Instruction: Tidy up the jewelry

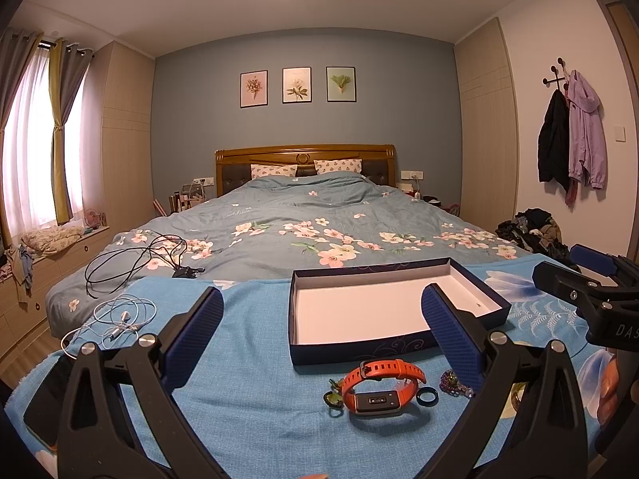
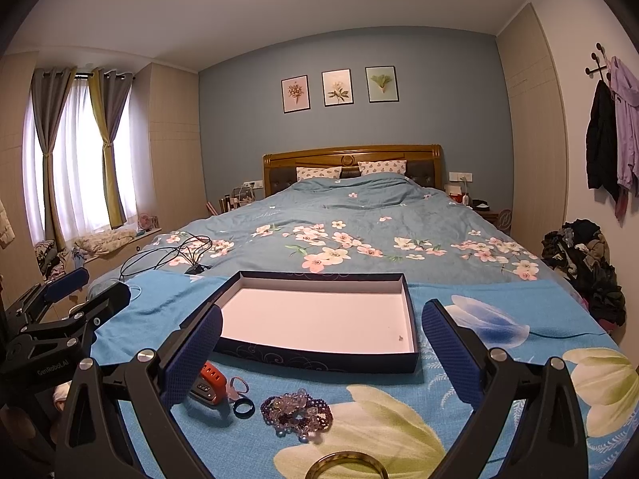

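A dark blue box (image 1: 359, 349) (image 2: 319, 357) with a white, bare floor lies open on the blue floral blanket. In front of it lie an orange watch (image 1: 381, 385) (image 2: 209, 385), a dark ring (image 1: 426, 396) (image 2: 243, 408), a small green charm (image 1: 333, 397), purple and clear bead bracelets (image 2: 297, 411) (image 1: 453, 383) and a gold bangle (image 2: 346, 465). My left gripper (image 1: 321, 309) stands open above the watch. My right gripper (image 2: 321, 325) stands open above the beads, and it also shows at the right edge (image 1: 591, 279) of the left wrist view. Neither holds anything.
White earphones (image 1: 120, 319) and a black cable (image 1: 135, 259) (image 2: 171, 253) lie left on the bed. A dark phone (image 1: 52, 395) rests at the blanket's left edge. The flowered duvet (image 1: 319, 215) stretches behind the box. A clothes pile (image 2: 587, 263) sits at the right.
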Action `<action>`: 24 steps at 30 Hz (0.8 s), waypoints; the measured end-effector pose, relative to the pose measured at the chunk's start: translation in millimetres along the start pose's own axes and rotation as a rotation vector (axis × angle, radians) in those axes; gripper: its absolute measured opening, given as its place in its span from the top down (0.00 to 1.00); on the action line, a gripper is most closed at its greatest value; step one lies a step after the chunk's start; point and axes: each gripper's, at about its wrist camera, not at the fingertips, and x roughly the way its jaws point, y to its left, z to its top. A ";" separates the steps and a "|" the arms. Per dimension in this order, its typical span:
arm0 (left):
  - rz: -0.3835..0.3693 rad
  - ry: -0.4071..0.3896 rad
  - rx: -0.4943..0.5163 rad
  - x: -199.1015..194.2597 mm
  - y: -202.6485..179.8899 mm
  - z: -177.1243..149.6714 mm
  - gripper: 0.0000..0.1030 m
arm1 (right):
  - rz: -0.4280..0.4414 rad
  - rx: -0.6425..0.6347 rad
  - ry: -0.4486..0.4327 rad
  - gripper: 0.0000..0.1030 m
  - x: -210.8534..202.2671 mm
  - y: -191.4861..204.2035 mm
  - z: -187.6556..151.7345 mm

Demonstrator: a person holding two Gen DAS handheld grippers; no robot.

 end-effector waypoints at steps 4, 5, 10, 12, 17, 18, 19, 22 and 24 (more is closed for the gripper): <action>-0.001 0.000 0.000 0.1 0.1 0.3 0.05 | 0.001 0.000 0.000 0.06 -0.6 0.3 -0.2; 0.000 -0.001 0.001 0.0 0.3 0.2 0.05 | 0.001 0.000 0.000 0.06 -0.2 0.1 0.1; -0.001 0.002 0.000 -0.3 -0.1 -0.3 0.05 | 0.000 0.001 0.001 0.06 -0.7 0.1 -0.2; 0.000 0.002 0.000 -0.5 -0.1 -0.5 0.05 | 0.000 0.002 -0.001 0.06 -1.8 0.1 -0.4; -0.005 0.006 0.000 -0.3 -1.2 -1.1 0.05 | 0.003 0.001 0.004 0.06 -0.6 0.0 0.0; -0.006 0.010 0.002 -0.3 -1.4 -1.9 0.05 | 0.003 0.001 0.006 0.06 -0.8 0.0 -0.1; -0.008 0.016 0.004 1.3 -1.9 -1.8 0.05 | 0.004 0.001 0.007 0.06 -0.6 -0.4 0.0; -0.019 0.038 0.003 4.3 -0.8 -4.4 0.05 | 0.004 -0.003 0.024 0.06 1.1 -3.5 -0.1; -0.046 0.069 0.009 8.1 0.8 -6.8 0.05 | -0.004 -0.011 0.051 0.06 3.5 -6.9 -1.8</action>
